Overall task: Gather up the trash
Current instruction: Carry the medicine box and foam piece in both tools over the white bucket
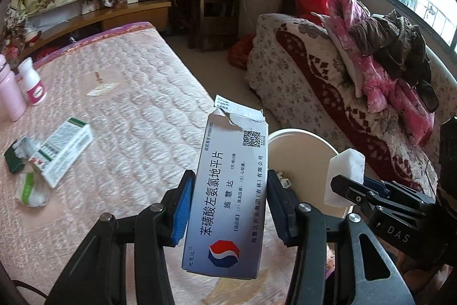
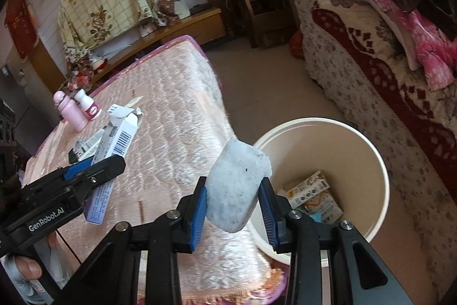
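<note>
Two wrist views over a pink quilted bed (image 1: 137,82) and a cream bin (image 2: 380,167) standing on the floor just beside the bed's edge. The left hand-held gripper (image 1: 227,207) pinched a torn-topped grey medicine box (image 1: 228,190) between its blue pads, the box upright with its ripped flap uppermost, over the bed's edge near the bin's rim. The right hand-held gripper (image 2: 232,205) pinched a speckled white foam block (image 2: 237,185) by two opposite sides; the block stood over the bed's edge, just beside the bin's rim. Inside the bin lay printed cartons (image 2: 311,193).

Farther back on the bed from the bin lay more litter: a long white-and-green box (image 1: 67,153), a crumpled white-and-green wrapper (image 1: 30,189) and a dark green scrap (image 1: 12,160), close together. Beyond these, at the bed's far side from the bin, stood a pink bottle (image 1: 10,93) and a white bottle with a pink label (image 1: 32,82), just beside each other. Across the floor from the bin stood a sofa (image 1: 328,82) heaped with pink and brown clothing.
</note>
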